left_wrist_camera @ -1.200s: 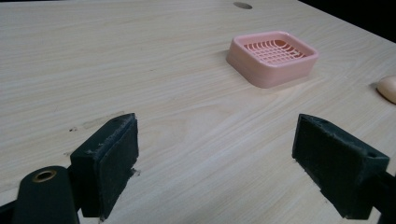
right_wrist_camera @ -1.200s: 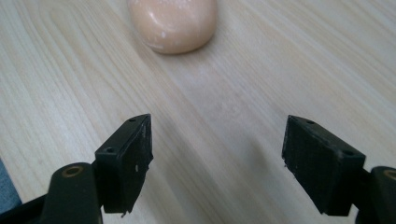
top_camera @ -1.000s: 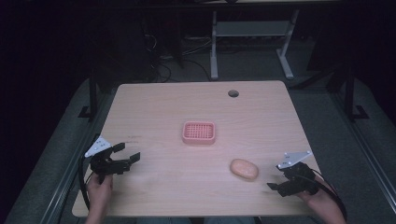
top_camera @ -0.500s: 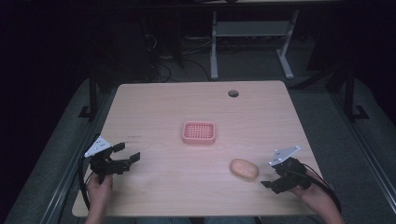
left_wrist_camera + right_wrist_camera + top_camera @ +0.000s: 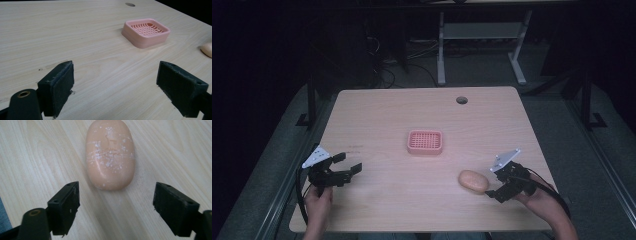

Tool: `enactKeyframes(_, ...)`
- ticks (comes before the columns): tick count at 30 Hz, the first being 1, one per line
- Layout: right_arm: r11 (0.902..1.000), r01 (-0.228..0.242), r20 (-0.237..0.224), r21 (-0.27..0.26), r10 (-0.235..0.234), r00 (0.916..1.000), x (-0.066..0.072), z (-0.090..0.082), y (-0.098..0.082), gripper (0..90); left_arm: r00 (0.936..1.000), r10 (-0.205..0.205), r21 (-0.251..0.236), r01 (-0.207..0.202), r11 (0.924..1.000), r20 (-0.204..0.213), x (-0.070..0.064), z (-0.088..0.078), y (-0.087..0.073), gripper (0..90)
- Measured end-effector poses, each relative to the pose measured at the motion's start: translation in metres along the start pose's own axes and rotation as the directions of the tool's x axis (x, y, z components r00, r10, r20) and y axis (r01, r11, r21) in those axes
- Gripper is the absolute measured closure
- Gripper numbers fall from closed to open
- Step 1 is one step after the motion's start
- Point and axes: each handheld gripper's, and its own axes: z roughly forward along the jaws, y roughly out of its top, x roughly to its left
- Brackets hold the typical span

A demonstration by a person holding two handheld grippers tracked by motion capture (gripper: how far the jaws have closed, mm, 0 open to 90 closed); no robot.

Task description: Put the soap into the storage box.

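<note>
Right tongs open at soap bar, nothing gripped.
Jaws just widened; the soap bar lies flat on the table just ahead of the pads, long axis running straight away from them. Left tongs open, low over bare wood; pink soap dish ahead, empty.

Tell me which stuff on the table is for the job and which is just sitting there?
For the job:
- soap bar, lying on the table just ahead of the right tool, whose jaws have just been opening with nothing between them

Just there:
- pink soap dish, empty, mid-table
- left tool, open over bare wood
- round hole near the table's far edge
</note>
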Motion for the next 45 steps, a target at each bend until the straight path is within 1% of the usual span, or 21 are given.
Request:
enactKeyframes(4,0.9998,0.012,-0.013,0.016,-0.011,0.9998,0.001,0.006,0.007,18.4,1.0,-0.004,-0.006,0.004,1.0,0.0,0.0,0.0,0.0,14.2)
enactKeyframes(8,0.9991,0.037,-0.019,0.022,-0.036,0.9992,0.003,0.011,0.014,18.3,1.0,-0.002,-0.004,0.002,1.0,0.0,0.001,-0.001,0.0,14.3)
enactKeyframes(11,0.999,0.04,-0.029,0.021,-0.04,0.9988,0.003,0.014,0.019,17.8,1.0,-0.002,-0.003,0.002,1.0,0.0,0.002,-0.001,0.0,14.3)
enactKeyframes(12,0.9985,0.049,-0.031,0.024,-0.049,0.9983,0.003,0.015,0.021,17.6,1.0,-0.002,-0.003,0.002,1.0,0.0,0.002,-0.001,0.0,14.2)
enactKeyframes(13,0.9985,0.046,-0.029,0.03,-0.045,0.9986,0.004,0.016,0.023,17.6,1.0,-0.002,-0.003,0.002,1.0,-0.002,0.002,-0.001,0.0,14.2)
enactKeyframes(14,0.9976,0.06,-0.025,0.036,-0.059,0.9979,0.003,0.017,0.024,17.6,1.0,-0.001,-0.002,0.001,1.0,-0.002,0.002,-0.002,0.0,14.3)
enactKeyframes(17,0.9974,0.057,-0.032,0.044,-0.056,0.9979,0.004,0.02,0.029,17.6,1.0,-0.005,-0.008,0.005,1.0,-0.001,0.002,-0.002,0.0,14.3)
enactKeyframes(21,0.996,0.071,-0.035,0.054,-0.069,0.997,0.006,0.023,0.033,17.6,1.0,-0.005,-0.005,0.005,1.0,0.0,0.002,-0.002,0.0,14.2)
enactKeyframes(22,0.9951,0.079,-0.03,0.058,-0.078,0.9965,0.005,0.023,0.034,17.6,1.0,-0.004,-0.004,0.004,1.0,0.0,0.002,-0.002,0.0,14.3)
enactKeyframes(26,0.994,0.086,-0.034,0.067,-0.084,0.9959,0.005,0.026,0.04,17.6,1.0,-0.003,-0.003,0.003,1.0,0.0,0.002,-0.002,0.0,14.2)
enactKeyframes(27,0.9941,0.082,-0.036,0.071,-0.079,0.9962,0.006,0.027,0.041,17.6,1.0,-0.002,-0.004,0.002,1.0,0.0,0.002,-0.002,0.0,14.3)
enactKeyframes(29,0.9923,0.098,-0.035,0.076,-0.095,0.9948,0.006,0.028,0.044,17.8,1.0,-0.001,-0.003,0.001,1.0,0.001,0.002,-0.002,0.0,14.2)
enactKeyframes(30,0.9922,0.095,-0.039,0.081,-0.092,0.995,0.006,0.029,0.045,17.9,1.0,-0.001,-0.003,0.001,1.0,0.001,0.002,-0.002,0.0,14.2)
enactKeyframes(31,0.9907,0.104,-0.036,0.088,-0.101,0.9942,0.006,0.03,0.047,18.0,1.0,-0.001,-0.002,0.001,1.0,0.001,0.002,-0.002,0.0,14.2)
enactKeyframes(33,0.9897,0.095,-0.033,0.107,-0.092,0.9952,0.006,0.032,0.049,18.4,1.0,-0.001,-0.003,0.001,1.0,0.001,0.002,-0.002,0.0,14.2)
enactKeyframes(36,0.9851,0.107,-0.036,0.135,-0.103,0.9941,0.005,0.037,0.052,19.7,1.0,-0.001,-0.003,0.001,1.0,0.001,0.002,-0.002,0.0,14.2)
enactKeyframes(38,0.9829,0.112,-0.043,0.146,-0.106,0.9934,0.005,0.039,0.053,20.1,1.0,-0.003,-0.004,0.003,1.0,0.001,0.002,-0.002,0.0,14.3)
enactKeyframes(40,0.981,0.116,-0.04,0.156,-0.111,0.993,0.004,0.042,0.055,20.6,1.0,-0.004,-0.005,0.004,1.0,0.002,0.002,-0.002,0.0,14.2)
enactKeyframes(41,0.9804,0.112,-0.046,0.162,-0.106,0.9933,0.004,0.043,0.055,21.4,1.0,-0.004,-0.005,0.004,1.0,0.002,0.002,-0.002,0.0,14.2)
enactKeyframes(45,0.9763,0.113,-0.045,0.184,-0.107,0.9932,0.003,0.047,0.057,22.6,1.0,-0.002,-0.005,0.002,1.0,0.002,0.002,-0.002,0.0,14.3)
